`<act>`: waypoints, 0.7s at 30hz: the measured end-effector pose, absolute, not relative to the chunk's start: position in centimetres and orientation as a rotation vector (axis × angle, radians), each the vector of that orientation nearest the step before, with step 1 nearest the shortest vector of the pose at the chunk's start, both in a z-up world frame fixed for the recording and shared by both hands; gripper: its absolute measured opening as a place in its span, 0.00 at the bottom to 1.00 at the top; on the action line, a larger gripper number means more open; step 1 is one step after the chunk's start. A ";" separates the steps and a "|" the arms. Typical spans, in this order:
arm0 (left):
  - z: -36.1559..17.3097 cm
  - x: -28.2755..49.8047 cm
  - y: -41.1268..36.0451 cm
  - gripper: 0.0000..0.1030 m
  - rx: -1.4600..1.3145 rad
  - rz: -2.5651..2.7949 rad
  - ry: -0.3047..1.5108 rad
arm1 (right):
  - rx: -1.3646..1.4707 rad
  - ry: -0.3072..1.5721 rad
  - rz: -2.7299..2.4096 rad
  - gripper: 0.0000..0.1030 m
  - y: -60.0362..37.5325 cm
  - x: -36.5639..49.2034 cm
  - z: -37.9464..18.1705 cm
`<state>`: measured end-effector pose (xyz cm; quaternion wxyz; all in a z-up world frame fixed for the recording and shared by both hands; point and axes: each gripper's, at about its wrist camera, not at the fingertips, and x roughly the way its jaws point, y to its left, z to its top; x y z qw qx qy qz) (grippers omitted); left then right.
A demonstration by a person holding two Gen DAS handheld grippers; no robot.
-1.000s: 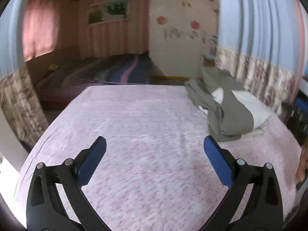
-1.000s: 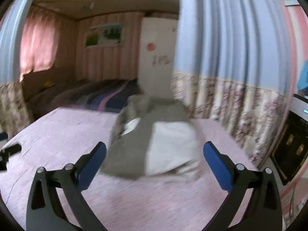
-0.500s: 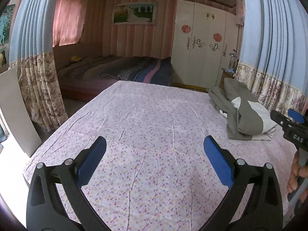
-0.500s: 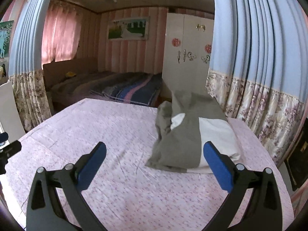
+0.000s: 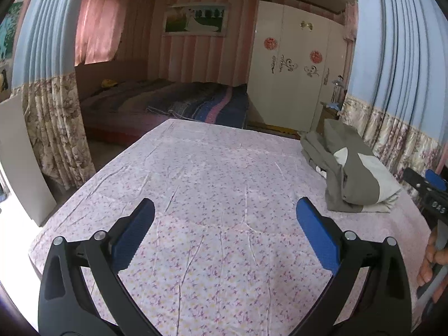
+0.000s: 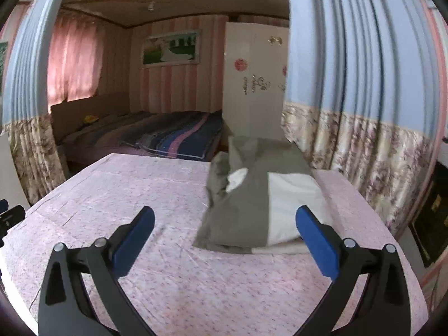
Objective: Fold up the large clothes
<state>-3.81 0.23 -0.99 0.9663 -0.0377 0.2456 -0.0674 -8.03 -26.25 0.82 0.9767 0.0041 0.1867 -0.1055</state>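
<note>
A crumpled grey and white garment [image 5: 350, 173] lies in a heap at the far right of the bed with a pink flowered sheet [image 5: 212, 196]. In the right wrist view the garment [image 6: 252, 196] is just ahead, between the fingers and a little right of centre. My left gripper [image 5: 224, 224] is open and empty above the bare middle of the sheet. My right gripper [image 6: 224, 229] is open and empty, just short of the garment's near edge; it also shows at the right edge of the left wrist view [image 5: 428, 193].
Blue and flowered curtains [image 6: 364, 112] hang close on the right of the bed, and another curtain [image 5: 47, 112] on the left. A second bed with a striped blanket [image 5: 182, 103] and a white wardrobe [image 5: 294, 70] stand behind. A white board [image 5: 19, 162] leans at the left.
Both views have steadied after a fast swing. The right gripper has come closer to the garment, which now looks larger. The left gripper has pulled back slightly over the sheet. Both stay open.
</note>
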 end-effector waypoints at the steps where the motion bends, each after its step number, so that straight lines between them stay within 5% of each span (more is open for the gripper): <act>1: -1.0 -3.6 0.1 0.97 -0.074 -0.138 0.497 | 0.014 0.383 -0.229 0.98 -26.9 -8.4 0.7; 21: -2.5 -1.1 -3.7 0.97 0.052 -0.178 0.551 | 0.048 0.435 -0.297 0.98 -32.3 -12.8 -1.1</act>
